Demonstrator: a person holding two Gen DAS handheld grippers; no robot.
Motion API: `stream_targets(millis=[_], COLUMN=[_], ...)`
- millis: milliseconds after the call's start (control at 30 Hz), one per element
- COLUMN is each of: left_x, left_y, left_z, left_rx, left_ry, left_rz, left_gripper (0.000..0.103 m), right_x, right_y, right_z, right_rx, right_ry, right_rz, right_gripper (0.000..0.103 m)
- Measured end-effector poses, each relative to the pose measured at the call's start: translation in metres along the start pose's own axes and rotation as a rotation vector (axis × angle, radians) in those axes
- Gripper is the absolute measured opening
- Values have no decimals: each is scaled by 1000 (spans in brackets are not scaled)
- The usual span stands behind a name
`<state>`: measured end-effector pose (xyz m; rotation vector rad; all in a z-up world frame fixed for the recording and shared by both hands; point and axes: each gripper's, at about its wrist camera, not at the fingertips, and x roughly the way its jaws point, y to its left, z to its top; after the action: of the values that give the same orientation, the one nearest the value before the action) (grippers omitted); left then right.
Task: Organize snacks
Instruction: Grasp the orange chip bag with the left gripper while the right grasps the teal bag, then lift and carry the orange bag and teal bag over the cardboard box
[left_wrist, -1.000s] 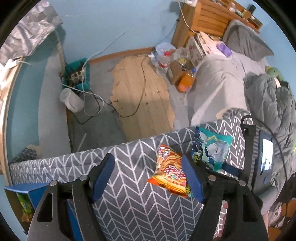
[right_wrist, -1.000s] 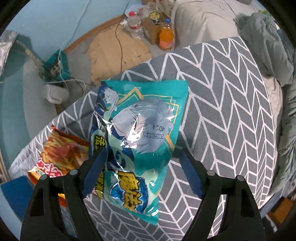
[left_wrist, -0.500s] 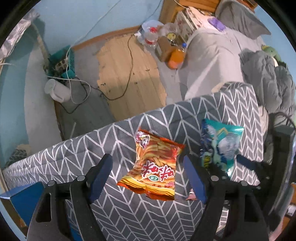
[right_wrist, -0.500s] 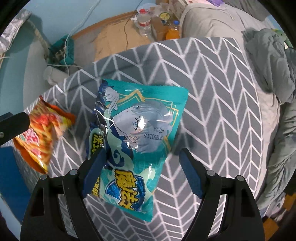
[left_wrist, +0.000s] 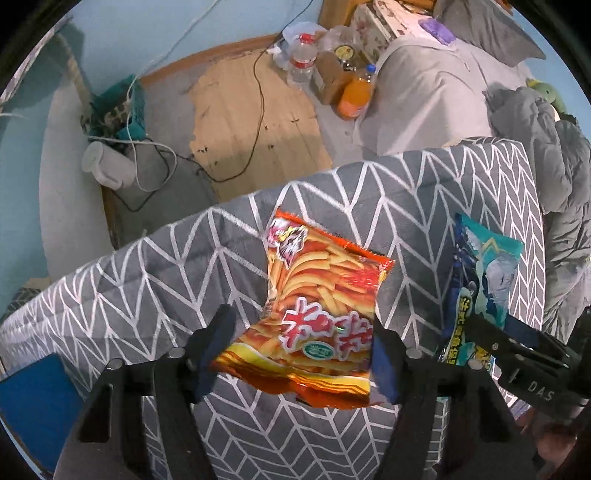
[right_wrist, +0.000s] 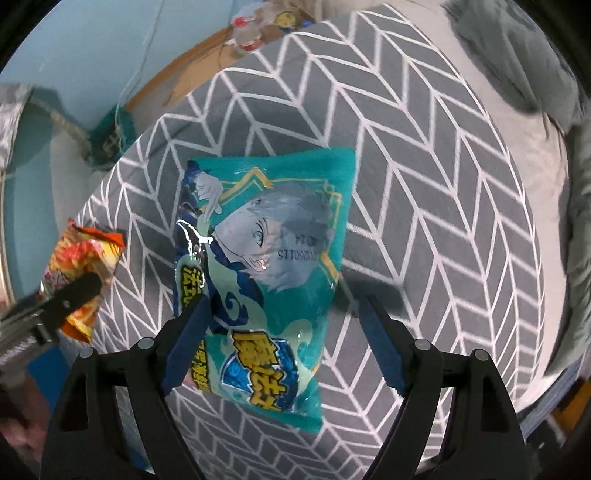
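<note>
An orange chips bag (left_wrist: 317, 317) lies on the grey chevron-patterned table cover (left_wrist: 147, 277). My left gripper (left_wrist: 301, 354) is open with its fingers on either side of the bag's lower half. A teal snack bag with an anime figure (right_wrist: 266, 266) lies to its right on the same cover. My right gripper (right_wrist: 284, 350) is open and straddles the teal bag's lower end. The teal bag (left_wrist: 480, 288) and the right gripper show at the right of the left wrist view. The orange bag (right_wrist: 81, 273) shows at the left of the right wrist view.
A blue box (left_wrist: 33, 402) sits at the table's left edge. Beyond the table are a wooden floor panel (left_wrist: 251, 122) with cables, a white jug (left_wrist: 107, 170), bottles (left_wrist: 354, 96) and a bed with grey bedding (left_wrist: 436, 88).
Both grippers have moved forward and lower over their bags. The left gripper has shifted right so the orange bag now sits between its fingers. Both stay open.
</note>
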<state>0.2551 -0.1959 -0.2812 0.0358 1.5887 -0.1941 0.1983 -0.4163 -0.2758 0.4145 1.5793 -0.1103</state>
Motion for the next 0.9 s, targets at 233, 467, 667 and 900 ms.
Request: stream_targets(millis=[233,467,667,900], left_x=[-2,-11,-18,-26], left_y=[-4,3,16,37], left_z=[-7,-24,-42,-66], left_rx=[5,-22,-48,-94], left_ry=[-26,-32,-40,-36], left_rz=[12,14,-5,-38], left_gripper=[60,58,57,57], right_x=[3,15,23,23], right_y=[20,51,66,74], right_z=[0,-1,-1,-23], right_rx=[43,0,-44,-149], right_ry=[-12,-20,-33,-69], right_rz=[-30,-92,-158,-135], right_gripper=[81,82,82,60])
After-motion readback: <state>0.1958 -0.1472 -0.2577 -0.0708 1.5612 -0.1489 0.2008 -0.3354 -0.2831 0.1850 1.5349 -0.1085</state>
